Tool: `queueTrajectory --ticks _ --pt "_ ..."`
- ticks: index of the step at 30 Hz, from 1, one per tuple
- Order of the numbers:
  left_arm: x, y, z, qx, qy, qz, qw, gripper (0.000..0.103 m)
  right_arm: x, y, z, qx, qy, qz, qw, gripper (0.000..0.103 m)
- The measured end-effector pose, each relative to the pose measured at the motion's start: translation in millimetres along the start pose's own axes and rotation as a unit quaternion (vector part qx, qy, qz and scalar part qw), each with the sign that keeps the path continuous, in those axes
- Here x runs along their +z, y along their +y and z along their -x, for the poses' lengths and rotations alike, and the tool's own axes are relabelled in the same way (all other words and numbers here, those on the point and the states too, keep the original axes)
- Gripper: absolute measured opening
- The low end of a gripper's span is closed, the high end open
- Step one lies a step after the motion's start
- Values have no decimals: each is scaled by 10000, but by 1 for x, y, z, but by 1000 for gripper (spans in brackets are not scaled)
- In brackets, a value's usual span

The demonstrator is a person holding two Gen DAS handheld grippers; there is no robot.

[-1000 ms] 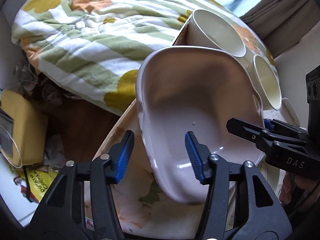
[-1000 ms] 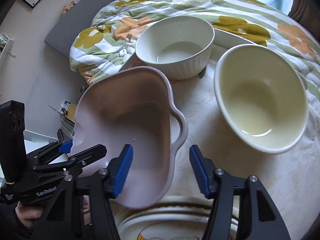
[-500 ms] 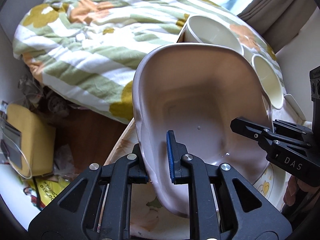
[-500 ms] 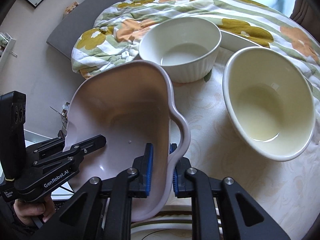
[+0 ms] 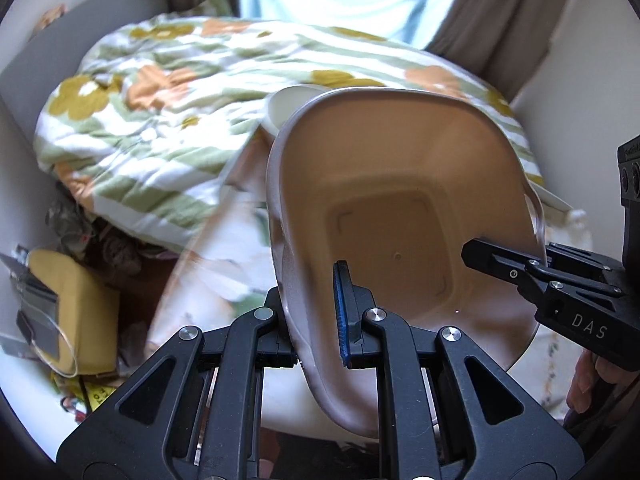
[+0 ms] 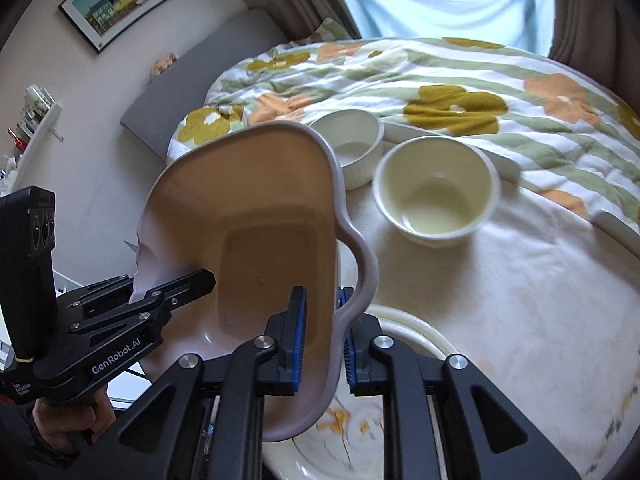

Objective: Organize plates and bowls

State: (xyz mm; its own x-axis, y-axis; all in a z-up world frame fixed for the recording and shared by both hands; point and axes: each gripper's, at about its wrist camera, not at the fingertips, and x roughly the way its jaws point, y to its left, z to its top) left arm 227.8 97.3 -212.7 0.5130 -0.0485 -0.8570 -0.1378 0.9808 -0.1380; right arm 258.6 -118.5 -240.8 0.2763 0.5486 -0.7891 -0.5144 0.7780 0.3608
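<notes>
A pale pink square baking dish point(image 5: 400, 208) with a handle point(image 6: 360, 256) hangs in the air, held from both sides. My left gripper point(image 5: 316, 316) is shut on its left rim. My right gripper point(image 6: 322, 340) is shut on its right wall beside the handle. Each gripper shows in the other's view, the right point(image 5: 560, 292) and the left point(image 6: 120, 320). Below lies a flowered plate point(image 6: 360, 432). A white ribbed bowl point(image 6: 352, 148) and a cream bowl point(image 6: 436, 192) stand on the round table point(image 6: 520, 300) farther back.
A floral quilt point(image 6: 440, 92) lies behind the table, over a bed, with a white tray edge point(image 6: 404, 130) by the bowls. Yellow clutter point(image 5: 68, 308) sits on the floor at the left. Curtains point(image 5: 492, 12) and a window are behind.
Both grippers closed on the pink dish a second ago and have since lifted it up off the table. The bowls now look farther away.
</notes>
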Motion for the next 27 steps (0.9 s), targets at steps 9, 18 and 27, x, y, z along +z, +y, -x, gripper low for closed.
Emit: queueTrajectory --ticks 9,18,27 --pt "-43 -121 28 -624 -21 -693 9956 12 -77 -52 101 -575 -494 -619 9952 15" --pt "-74 -229 -7 -1300 444 -1340 9814 12 -138 -123 153 -1183 -589 -1502 9798 15" --pt "-98 -298 -81 -1504 1130 -1698 9674 12 -179 -200 145 -1443 -405 -2356 9602 15"
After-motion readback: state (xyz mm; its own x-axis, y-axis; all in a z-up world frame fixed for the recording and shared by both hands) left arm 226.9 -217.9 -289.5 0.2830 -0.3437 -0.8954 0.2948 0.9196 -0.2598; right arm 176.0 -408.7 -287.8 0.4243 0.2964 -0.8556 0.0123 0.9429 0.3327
